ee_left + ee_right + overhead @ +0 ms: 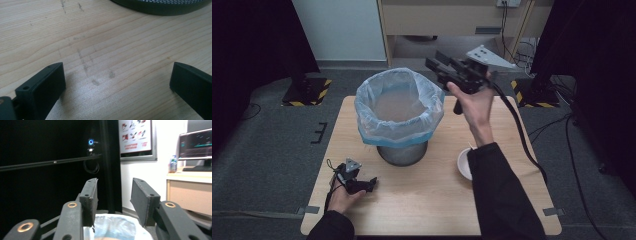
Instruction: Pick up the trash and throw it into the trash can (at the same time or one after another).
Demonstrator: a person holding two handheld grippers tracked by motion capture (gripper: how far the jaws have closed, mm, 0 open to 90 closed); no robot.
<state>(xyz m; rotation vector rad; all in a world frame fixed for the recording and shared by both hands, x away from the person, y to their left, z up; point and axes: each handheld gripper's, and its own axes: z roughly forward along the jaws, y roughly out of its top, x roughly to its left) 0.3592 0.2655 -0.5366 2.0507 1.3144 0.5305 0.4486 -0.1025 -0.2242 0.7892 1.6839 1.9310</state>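
A mesh waste bin point(402, 152) lined with a pale blue plastic bag point(399, 107) stands at the middle of the wooden table point(432, 210). My right gripper point(437, 60) is held up in the air beside the bin's far right rim and points left. In the right gripper view its jaws point(113, 195) stand apart with nothing between them, and the bag's rim point(117, 227) lies just below. My left gripper point(373, 183) rests low at the table's near left. Its jaws point(117, 77) are wide apart over bare wood, with the bin's base point(160, 6) farther ahead.
A white bowl point(463, 162) sits on the table right of the bin, partly under the right forearm's sleeve. The right gripper's cable point(522, 135) trails over the table's right side. Black stands with striped bases point(307, 92) flank the table's far end.
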